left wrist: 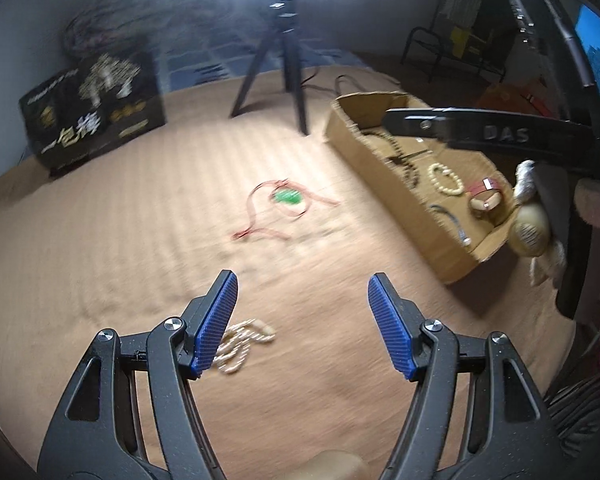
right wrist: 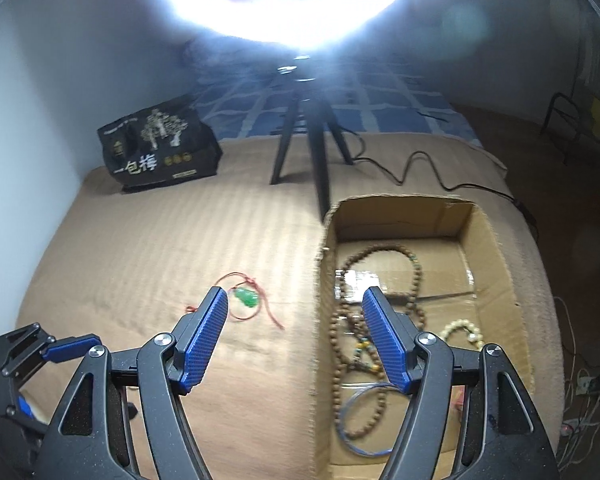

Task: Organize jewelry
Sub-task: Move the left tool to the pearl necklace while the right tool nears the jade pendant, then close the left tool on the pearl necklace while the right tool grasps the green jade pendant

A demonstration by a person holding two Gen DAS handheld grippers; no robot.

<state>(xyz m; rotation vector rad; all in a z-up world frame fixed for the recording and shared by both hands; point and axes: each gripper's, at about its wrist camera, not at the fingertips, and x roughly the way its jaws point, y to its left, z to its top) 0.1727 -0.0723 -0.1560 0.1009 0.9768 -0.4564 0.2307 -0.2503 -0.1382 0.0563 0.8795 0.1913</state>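
A green pendant on a red cord [left wrist: 287, 197] lies on the tan cloth, also in the right wrist view [right wrist: 247, 298]. A pale bead bracelet [left wrist: 242, 342] lies just under my left gripper's left pad. My left gripper [left wrist: 303, 280] is open and empty above the cloth. My right gripper [right wrist: 295, 294] is open and empty, over the left wall of the cardboard box [right wrist: 320, 320]. The box [left wrist: 380, 156] holds a long brown bead necklace [right wrist: 340, 344], a cream bead bracelet [left wrist: 446, 178], a blue bangle [right wrist: 352, 436] and red-and-tan rings [left wrist: 485, 196].
A black tripod [right wrist: 318, 160] with a bright ring light stands behind the box, its cable [right wrist: 412, 168] trailing right. A black printed bag [right wrist: 158, 148] sits at the back left. My left gripper shows at the far left of the right wrist view [right wrist: 52, 350].
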